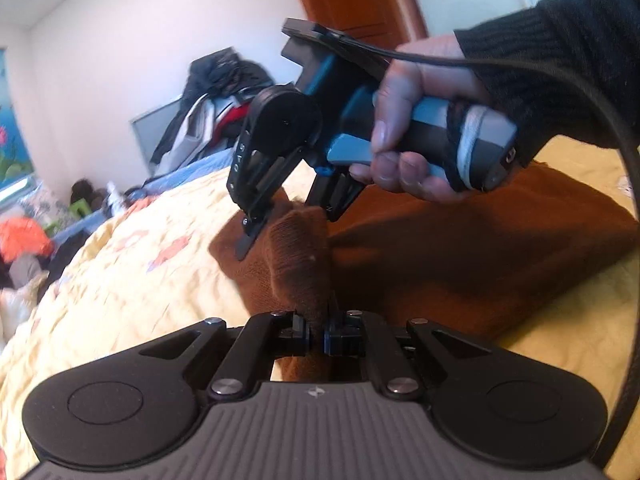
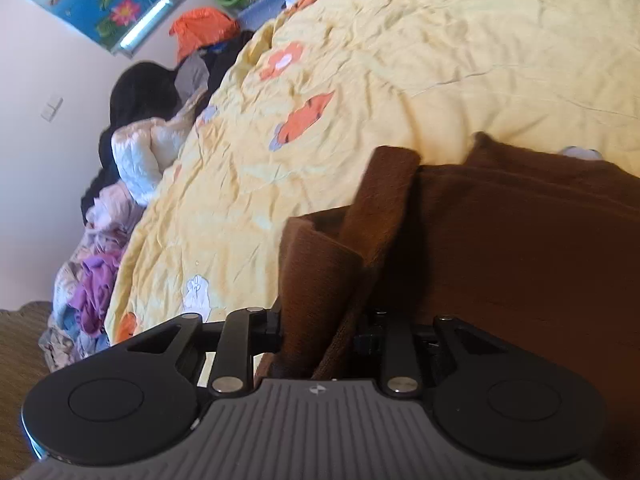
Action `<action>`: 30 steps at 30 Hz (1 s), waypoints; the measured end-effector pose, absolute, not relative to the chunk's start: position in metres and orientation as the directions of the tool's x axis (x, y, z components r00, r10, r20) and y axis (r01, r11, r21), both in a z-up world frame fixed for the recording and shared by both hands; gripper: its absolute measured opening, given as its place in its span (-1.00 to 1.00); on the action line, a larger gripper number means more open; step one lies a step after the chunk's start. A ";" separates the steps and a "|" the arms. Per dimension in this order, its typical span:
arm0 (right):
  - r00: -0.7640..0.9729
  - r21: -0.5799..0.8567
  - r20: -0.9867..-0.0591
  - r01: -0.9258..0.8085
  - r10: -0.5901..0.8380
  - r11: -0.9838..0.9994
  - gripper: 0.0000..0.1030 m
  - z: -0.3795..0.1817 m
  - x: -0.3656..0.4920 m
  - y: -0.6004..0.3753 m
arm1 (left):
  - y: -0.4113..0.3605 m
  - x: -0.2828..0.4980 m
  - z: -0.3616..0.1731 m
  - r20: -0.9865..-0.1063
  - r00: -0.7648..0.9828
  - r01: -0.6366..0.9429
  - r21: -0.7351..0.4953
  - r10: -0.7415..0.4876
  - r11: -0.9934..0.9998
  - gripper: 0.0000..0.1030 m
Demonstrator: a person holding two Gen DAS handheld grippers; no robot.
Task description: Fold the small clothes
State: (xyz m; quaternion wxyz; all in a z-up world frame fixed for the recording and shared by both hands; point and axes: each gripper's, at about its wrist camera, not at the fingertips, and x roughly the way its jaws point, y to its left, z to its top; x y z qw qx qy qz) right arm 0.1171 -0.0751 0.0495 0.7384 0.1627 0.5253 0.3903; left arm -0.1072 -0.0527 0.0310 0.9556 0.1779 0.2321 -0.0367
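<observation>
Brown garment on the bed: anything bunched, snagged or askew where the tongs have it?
The brown garment is bunched into thick upright folds between the right tongs, and the left tongs pinch a ridge of it. No damage visible.

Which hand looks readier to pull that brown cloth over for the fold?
Probably the left: the left gripper is shut on a pinched ridge of the brown cloth. The right gripper straddles it, but its grip is unclear.

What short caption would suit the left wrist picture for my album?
Left claw pinches a brown knit garment on a yellow flowered bedspread, while a hand brings the right claw onto the same cloth.
</observation>
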 end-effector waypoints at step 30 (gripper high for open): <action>0.507 0.778 -0.481 -0.131 0.715 0.615 -0.51 -0.003 0.072 -0.375 | -0.072 -0.103 0.035 -0.509 0.746 0.468 -0.058 -0.429 0.882 0.76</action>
